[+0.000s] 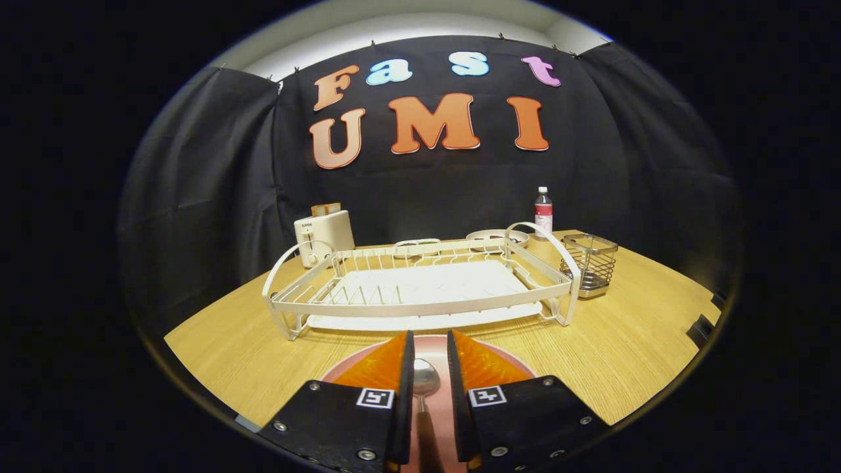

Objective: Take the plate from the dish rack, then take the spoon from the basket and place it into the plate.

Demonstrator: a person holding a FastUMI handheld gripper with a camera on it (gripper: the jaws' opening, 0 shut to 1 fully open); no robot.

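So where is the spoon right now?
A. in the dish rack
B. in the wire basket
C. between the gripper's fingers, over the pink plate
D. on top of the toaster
C: the spoon sits in the gap between the gripper fingers, with the pink plate right below.

Dish rack [420, 289] just ahead.

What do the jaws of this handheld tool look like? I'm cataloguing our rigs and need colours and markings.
The gripper has two fingers with translucent orange, wedge-shaped outer faces and thin dark inner pads. Each sits on a black block with silver screws. A small white square tag with a black pattern is fixed at the base of each finger. No cables are visible.
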